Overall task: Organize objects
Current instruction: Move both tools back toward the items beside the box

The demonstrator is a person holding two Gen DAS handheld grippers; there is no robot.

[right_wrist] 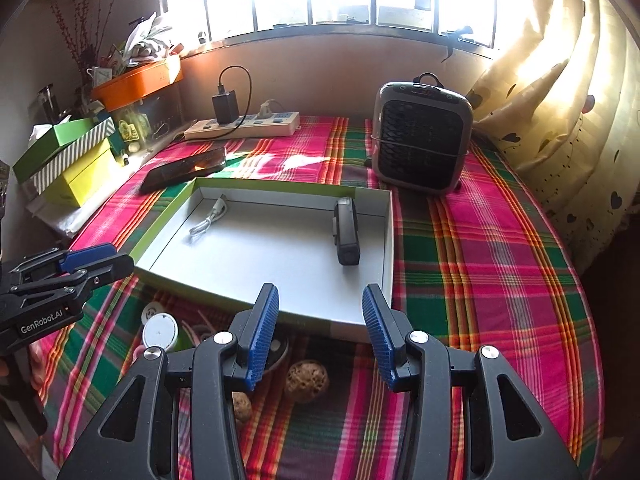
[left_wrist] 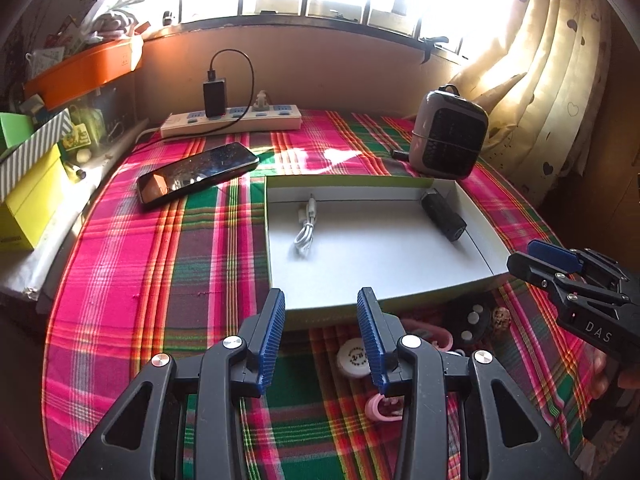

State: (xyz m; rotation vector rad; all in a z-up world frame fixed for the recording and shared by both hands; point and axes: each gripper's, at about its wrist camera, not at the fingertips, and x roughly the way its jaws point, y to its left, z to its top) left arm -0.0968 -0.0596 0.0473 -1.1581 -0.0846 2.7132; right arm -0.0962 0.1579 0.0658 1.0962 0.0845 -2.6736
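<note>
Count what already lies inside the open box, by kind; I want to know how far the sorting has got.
White coiled cable: 1
Black device: 1
Total in the box: 2

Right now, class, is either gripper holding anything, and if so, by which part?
Nothing is held. The left gripper and the right gripper both stand open and empty near the box.

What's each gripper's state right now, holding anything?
Left gripper: open, nothing between the jaws.
Right gripper: open, nothing between the jaws.
</note>
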